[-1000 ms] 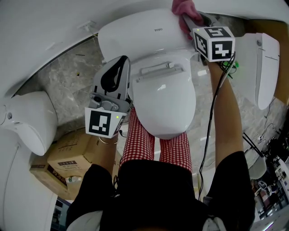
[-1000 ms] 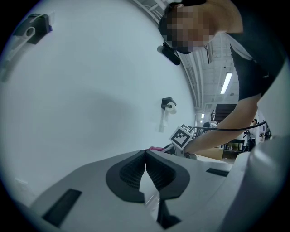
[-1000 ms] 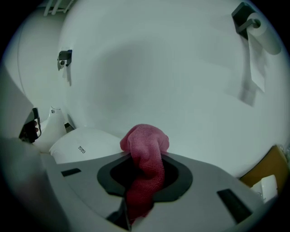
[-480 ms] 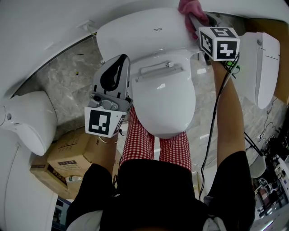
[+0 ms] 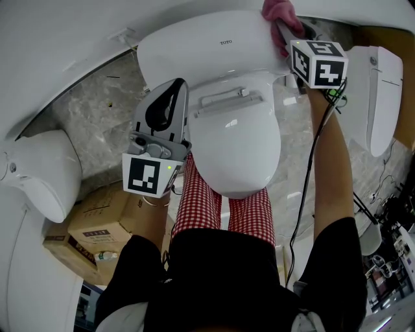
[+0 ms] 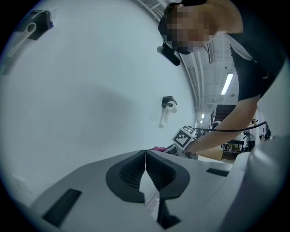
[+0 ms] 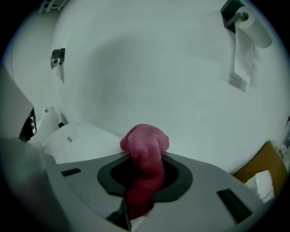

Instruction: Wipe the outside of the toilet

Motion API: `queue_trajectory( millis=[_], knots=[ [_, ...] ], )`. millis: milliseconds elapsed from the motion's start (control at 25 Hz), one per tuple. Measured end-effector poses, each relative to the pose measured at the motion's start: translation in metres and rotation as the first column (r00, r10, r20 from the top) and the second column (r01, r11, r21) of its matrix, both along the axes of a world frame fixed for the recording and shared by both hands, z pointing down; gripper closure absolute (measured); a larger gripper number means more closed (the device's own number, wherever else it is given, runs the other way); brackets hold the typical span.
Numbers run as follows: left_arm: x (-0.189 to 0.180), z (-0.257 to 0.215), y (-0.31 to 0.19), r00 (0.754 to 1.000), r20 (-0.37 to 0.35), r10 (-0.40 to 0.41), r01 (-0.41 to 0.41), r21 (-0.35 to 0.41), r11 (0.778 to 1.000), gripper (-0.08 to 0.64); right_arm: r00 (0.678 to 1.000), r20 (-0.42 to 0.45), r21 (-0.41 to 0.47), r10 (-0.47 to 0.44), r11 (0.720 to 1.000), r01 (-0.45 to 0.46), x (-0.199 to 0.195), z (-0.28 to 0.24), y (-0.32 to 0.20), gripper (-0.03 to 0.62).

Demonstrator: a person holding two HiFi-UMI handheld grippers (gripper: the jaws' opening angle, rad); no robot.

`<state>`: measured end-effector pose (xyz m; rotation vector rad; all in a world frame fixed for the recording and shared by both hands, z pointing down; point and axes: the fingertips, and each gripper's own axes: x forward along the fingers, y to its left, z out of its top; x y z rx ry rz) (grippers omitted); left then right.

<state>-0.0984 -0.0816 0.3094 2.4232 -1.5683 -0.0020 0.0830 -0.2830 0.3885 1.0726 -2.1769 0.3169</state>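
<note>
A white toilet with its lid [image 5: 237,150] down and a rounded tank [image 5: 201,48] stands below me against the white wall. My right gripper [image 5: 283,29] is shut on a pink cloth [image 5: 281,16] [image 7: 145,154] at the tank's far right corner, beside the wall. In the right gripper view the cloth bulges out past the jaws, and the tank top [image 7: 79,142] lies to the left. My left gripper [image 5: 170,94] [image 6: 145,154] hovers off the toilet's left side, jaws shut with nothing between them.
Other white toilets stand at the left [image 5: 35,172] and right [image 5: 382,97]. A cardboard box [image 5: 97,227] sits on the marble floor at lower left. A toilet-roll holder [image 7: 247,20] hangs on the wall. Cables [image 5: 382,207] trail at right.
My right gripper has carried the pink cloth a little to the right and further back along the tank top. The left gripper has stayed put.
</note>
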Motion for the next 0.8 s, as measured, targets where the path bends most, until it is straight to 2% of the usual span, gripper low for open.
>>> queue_trajectory(
  millis=[320, 800],
  knots=[
    [0.001, 0.001, -0.001, 1.000, -0.002, -0.005, 0.005, 0.001, 1.000, 0.549, 0.999, -0.013, -0.017, 0.041, 0.999, -0.042, 0.014, 0.004, -0.002, 0.492],
    [0.003, 0.000, -0.003, 1.000, -0.011, -0.013, 0.013, 0.010, 1.000, 0.549, 0.999, -0.009, 0.005, 0.040, 0.999, -0.040, 0.023, 0.009, -0.007, 0.494]
  ],
)
